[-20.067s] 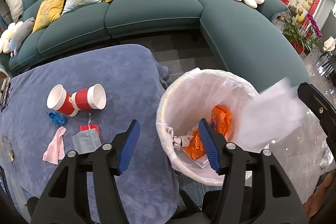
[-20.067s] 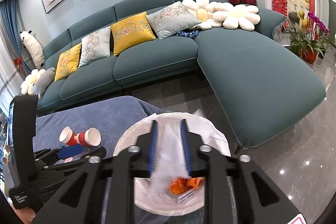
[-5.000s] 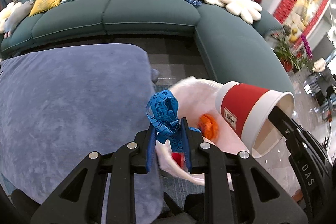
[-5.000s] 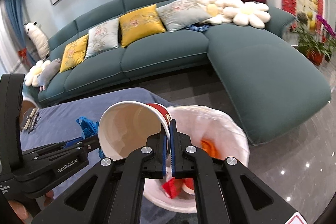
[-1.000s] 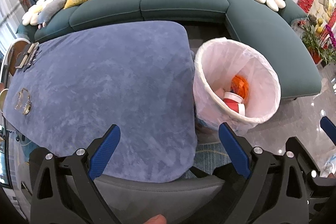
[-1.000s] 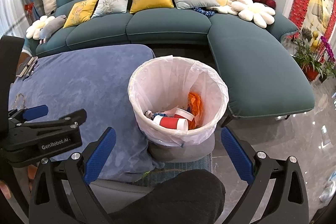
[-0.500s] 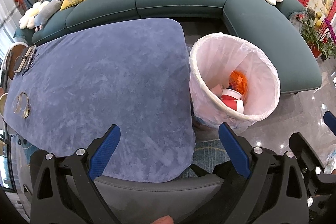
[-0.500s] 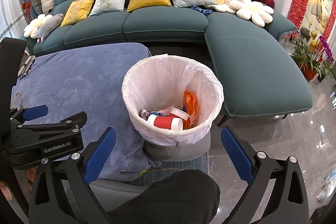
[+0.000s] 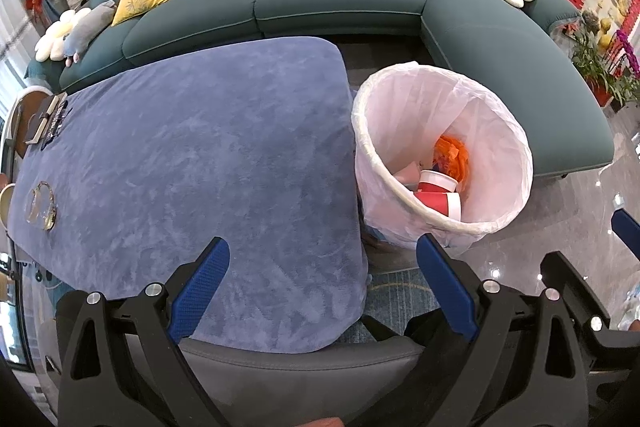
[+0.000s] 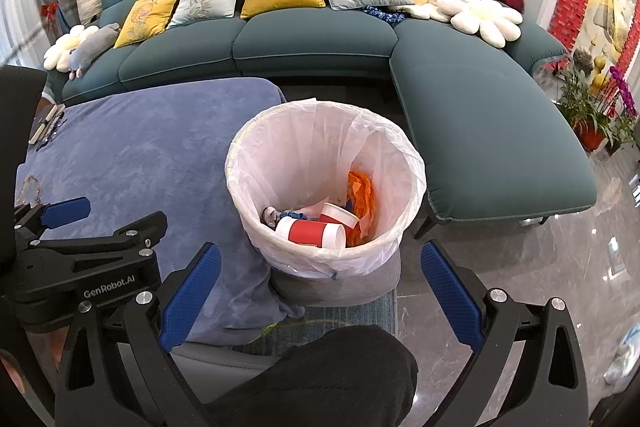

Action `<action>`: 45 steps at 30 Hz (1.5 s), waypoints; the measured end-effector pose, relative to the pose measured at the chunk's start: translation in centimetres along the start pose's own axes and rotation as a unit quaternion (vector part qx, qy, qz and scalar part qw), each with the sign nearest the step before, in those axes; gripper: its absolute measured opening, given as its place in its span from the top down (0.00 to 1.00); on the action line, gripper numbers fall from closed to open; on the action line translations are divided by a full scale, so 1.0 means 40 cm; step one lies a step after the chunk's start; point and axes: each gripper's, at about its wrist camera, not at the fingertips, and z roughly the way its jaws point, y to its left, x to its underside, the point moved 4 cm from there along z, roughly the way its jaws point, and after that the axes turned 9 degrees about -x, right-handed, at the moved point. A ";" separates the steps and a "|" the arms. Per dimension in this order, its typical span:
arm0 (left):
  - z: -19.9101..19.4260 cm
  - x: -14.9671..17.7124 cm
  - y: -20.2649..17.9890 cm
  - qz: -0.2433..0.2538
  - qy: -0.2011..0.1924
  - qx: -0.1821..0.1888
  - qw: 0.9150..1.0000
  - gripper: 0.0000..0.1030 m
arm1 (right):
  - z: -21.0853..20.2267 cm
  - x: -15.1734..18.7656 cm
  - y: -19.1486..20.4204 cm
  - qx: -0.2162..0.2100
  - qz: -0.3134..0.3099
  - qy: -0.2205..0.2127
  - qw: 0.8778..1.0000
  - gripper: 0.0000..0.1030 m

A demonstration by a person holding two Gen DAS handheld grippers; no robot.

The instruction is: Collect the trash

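Observation:
A white-lined trash bin (image 9: 496, 131) (image 10: 280, 155) stands on the floor beside the right end of the table. Inside lie two red-and-white paper cups (image 9: 438, 193) (image 10: 310, 231), orange crumpled plastic (image 9: 452, 153) (image 10: 362, 195), a bit of blue tape (image 10: 294, 215) and other scraps. My left gripper (image 9: 322, 279) hangs open above the table's near edge, nothing between its fingers. My right gripper (image 10: 320, 291) is open too, held above and in front of the bin, empty. The left gripper's body (image 10: 92, 267) shows at the left of the right wrist view.
The table carries a blue-purple cloth (image 9: 180, 163) (image 10: 140, 155); glasses (image 9: 40, 205) and dark flat items (image 9: 46, 123) lie at its far left end. A grey chair back (image 9: 300, 359) sits below. A teal sofa (image 10: 312, 39) with cushions curves behind; potted plants (image 10: 592, 107) stand right.
Both grippers have stayed open and empty. The views have shifted slightly, with the bin a little lower and nearer in the right wrist view. Five seconds ago they held the blue tape and a cup.

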 end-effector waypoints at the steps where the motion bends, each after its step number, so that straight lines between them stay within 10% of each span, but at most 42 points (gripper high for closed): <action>1: 0.001 0.001 -0.001 0.000 0.000 -0.002 1.000 0.13 | 0.001 0.000 -0.002 0.000 0.001 0.000 1.000 0.07; 45: 0.007 0.020 -0.011 0.008 0.006 -0.017 1.000 0.12 | 0.023 0.013 -0.020 0.005 0.008 0.009 1.000 0.07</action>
